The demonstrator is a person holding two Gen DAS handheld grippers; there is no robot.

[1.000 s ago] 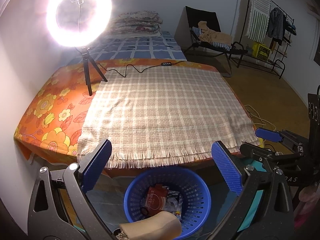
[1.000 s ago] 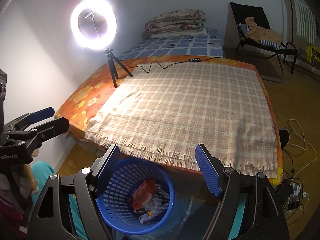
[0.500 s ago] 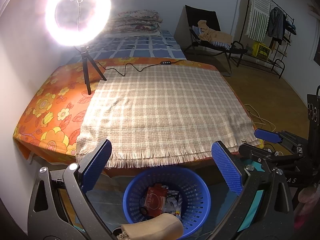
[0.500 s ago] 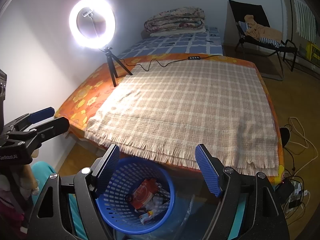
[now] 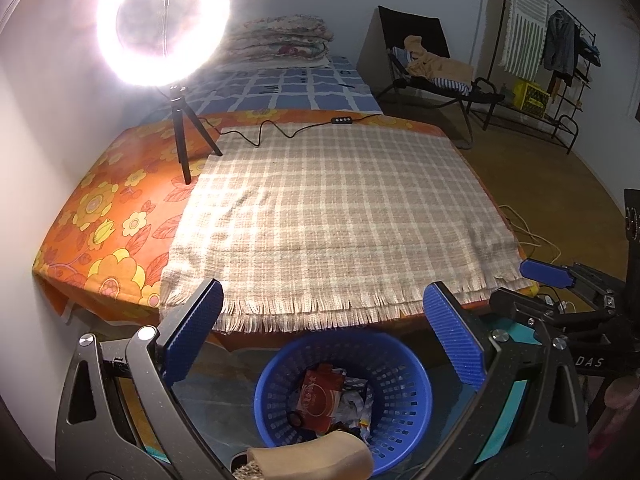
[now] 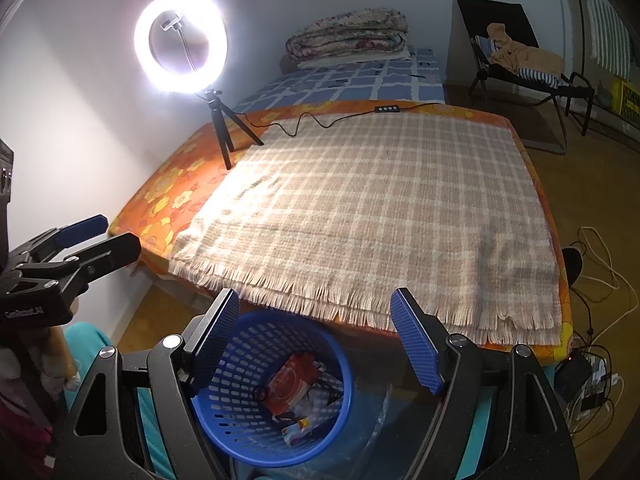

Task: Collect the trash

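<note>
A blue perforated basket [image 5: 404, 392] [image 6: 240, 360] stands on the floor at the foot of the bed, with a red snack wrapper [image 5: 320, 394] [image 6: 288, 384] and other crumpled packets inside. My left gripper [image 5: 322, 336] hangs above the basket, open, nothing between its blue pads. My right gripper [image 6: 316, 344] is also open and empty, above the basket's right side. Each gripper shows in the other's view, the right [image 5: 560, 284] at the far right, the left [image 6: 80, 240] at the far left.
A beige plaid blanket [image 5: 332, 216] covers an orange flowered mattress [image 5: 104, 216]. A lit ring light on a tripod [image 5: 164, 24] stands at its back left, its cable trailing across. A folding chair [image 5: 432, 64], clothes rack [image 5: 552, 52] and floor cables [image 6: 600, 264] lie to the right. A tan slipper [image 5: 312, 460] is by the basket.
</note>
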